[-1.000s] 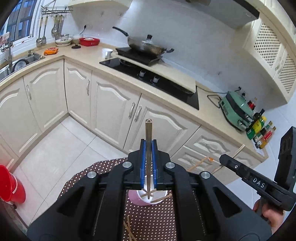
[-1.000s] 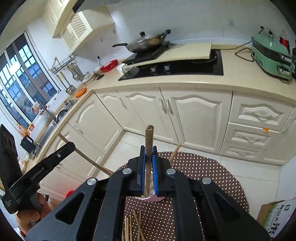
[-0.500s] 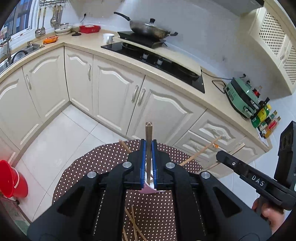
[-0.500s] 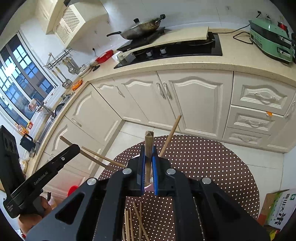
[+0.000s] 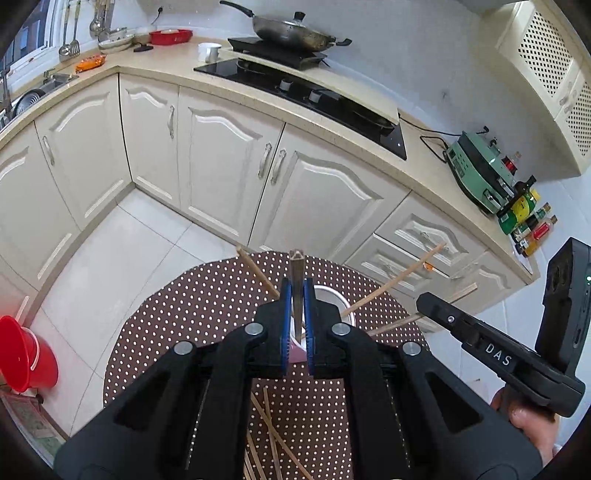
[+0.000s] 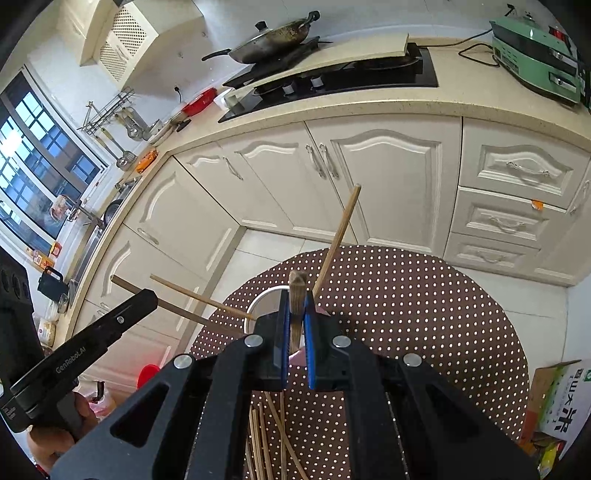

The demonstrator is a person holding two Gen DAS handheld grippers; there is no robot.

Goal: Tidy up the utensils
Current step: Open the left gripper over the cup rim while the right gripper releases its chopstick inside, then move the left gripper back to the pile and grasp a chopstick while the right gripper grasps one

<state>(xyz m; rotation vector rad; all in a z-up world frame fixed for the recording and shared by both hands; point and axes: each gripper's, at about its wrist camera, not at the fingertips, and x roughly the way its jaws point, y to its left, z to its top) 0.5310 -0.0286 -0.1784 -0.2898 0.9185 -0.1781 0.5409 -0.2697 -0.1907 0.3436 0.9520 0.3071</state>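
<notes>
While both grippers point steeply down at a small round table (image 5: 207, 295) covered with a brown cloth with white dots, each of them holds one chopstick. The left gripper (image 5: 296, 325) has its blue pads (image 5: 284, 325) closed tightly on a dark chopstick (image 5: 296, 273), which stands up between them, and its top end shows a triangle shape. The lower end of this chopstick goes down toward a pink cup (image 5: 332, 295) with a white rim, which stands on the table directly under the fingers. Three other light wooden chopsticks (image 5: 397, 278) already lean out of the cup in different directions. In the right wrist view, the right gripper (image 6: 296, 332) is also closed, and its blue pads (image 6: 310, 332) press on a second dark chopstick (image 6: 296, 295), which stands almost upright over the same cup (image 6: 258, 299). One light chopstick (image 6: 338, 236) rises from the cup just beside the right fingers, and two more point to the left. On the cloth nearer to the cameras, several loose chopsticks (image 6: 273, 432) lie in an untidy bundle, partly hidden under the gripper bodies. Each camera sees also the other gripper at the side of its picture, with a part of the hand (image 5: 528, 421) that holds it. Behind the table stand cream kitchen cabinets (image 5: 229, 162) with a black stove (image 5: 306, 96) and a wok (image 5: 288, 31) on the counter, and a red bucket (image 5: 26, 358) stands on the floor at the left.
</notes>
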